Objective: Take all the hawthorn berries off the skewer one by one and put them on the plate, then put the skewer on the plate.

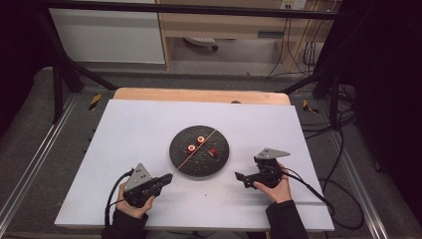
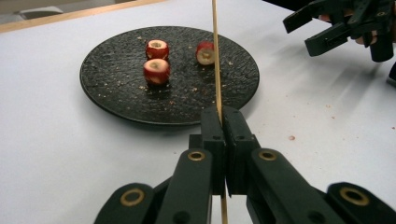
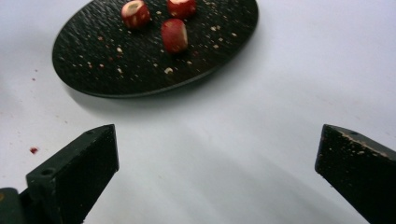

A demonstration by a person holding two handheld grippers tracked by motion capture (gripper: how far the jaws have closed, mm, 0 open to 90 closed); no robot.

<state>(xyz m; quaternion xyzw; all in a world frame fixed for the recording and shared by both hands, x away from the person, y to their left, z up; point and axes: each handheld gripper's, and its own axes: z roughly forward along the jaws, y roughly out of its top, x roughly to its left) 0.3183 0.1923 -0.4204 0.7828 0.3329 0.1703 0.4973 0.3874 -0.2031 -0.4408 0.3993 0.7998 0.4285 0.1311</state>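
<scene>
A round black plate (image 1: pixel 199 169) lies at the middle of the white table and carries three small red fruit pieces (image 1: pixel 201 140) with pale cut faces. My left gripper (image 1: pixel 169 178) sits at the plate's near-left rim, shut on a thin wooden skewer (image 1: pixel 196 150) that slants across the plate. In the left gripper view the skewer (image 2: pixel 215 56) rises from between the closed jaws of the left gripper (image 2: pixel 222 114), past one fruit piece (image 2: pixel 205 52). My right gripper (image 1: pixel 242 179) rests near-right of the plate, open and empty. Its own view shows the right gripper (image 3: pixel 217 149) spread wide, with the plate (image 3: pixel 93 60) ahead.
Crumbs speckle the plate (image 2: pixel 116 88) and the white board near it. A wooden table edge (image 1: pixel 199 94) runs along the far side. Black frame bars and cables flank the table. Bare board lies to the left and far side of the plate.
</scene>
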